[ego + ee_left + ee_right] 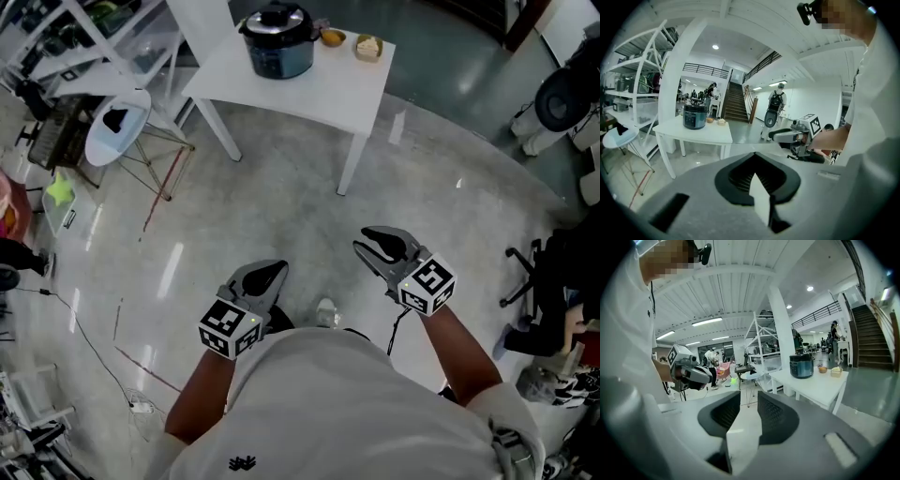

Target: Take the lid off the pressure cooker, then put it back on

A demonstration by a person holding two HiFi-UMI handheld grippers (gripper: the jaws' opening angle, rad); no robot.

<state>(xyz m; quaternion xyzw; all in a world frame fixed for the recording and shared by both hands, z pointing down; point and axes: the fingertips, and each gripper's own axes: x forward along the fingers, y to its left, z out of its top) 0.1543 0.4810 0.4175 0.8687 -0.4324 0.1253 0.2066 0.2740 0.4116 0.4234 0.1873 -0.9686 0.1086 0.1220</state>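
A wide stretch of bare floor [281, 216] separates the person from the white tabletop [319, 94], and that gap is what the coming move turns on. The pressure cooker [278, 52] stands upright toward the far left part of the tabletop, straight ahead of the person and a little to their left, well apart from both hands. Being round, it has no long axis to line up with. Its lid [277, 22] is on, with the handle at the top centre. The left gripper [270, 273] is held low in front of the body with its jaws together at the tips and nothing between them. The right gripper [367, 242] has its jaws a narrow way apart, with only floor showing through. It sits slightly further forward, though the left one is more in line with the cooker, so neither is clearly the nearer. I judge that the approach has not begun and that walking up to the tabletop comes first. Two small dishes [349, 42] sit just beside the cooker on its right. The head view alone shows the lid's top and handle from above. The gripper views show the cooker's side with the lid seated level, to the left of the left jaws and to the right of the right jaws.
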